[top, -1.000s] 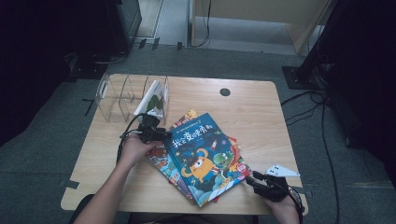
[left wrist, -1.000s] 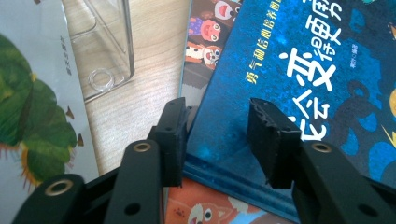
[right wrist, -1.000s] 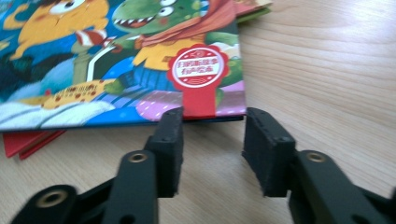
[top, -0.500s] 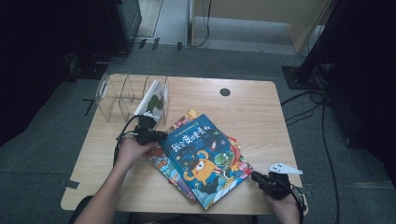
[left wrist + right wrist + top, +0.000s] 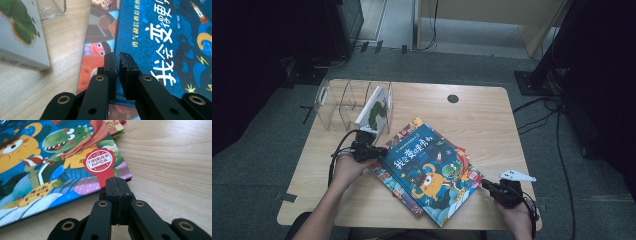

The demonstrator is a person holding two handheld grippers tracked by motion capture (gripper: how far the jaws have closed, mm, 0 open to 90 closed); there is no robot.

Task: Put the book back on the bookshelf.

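Between the tongs: table (image 5: pixel 492 120), light wood, reaching well beyond both of them.
Blue book (image 5: pixel 432 172): top of a small pile, lying flat, slanted, tongs at opposite corners.
Clear rack (image 5: pixel 339 102): just past the left tongs, holding one white book (image 5: pixel 373 111) that leans.
Left gripper (image 5: pixel 117 58): jaws have just been closing, pinching the blue book's edge, thin gap left.
Right gripper (image 5: pixel 116 183): jaws pressed together at the blue book's near corner; can't tell if they catch the cover.
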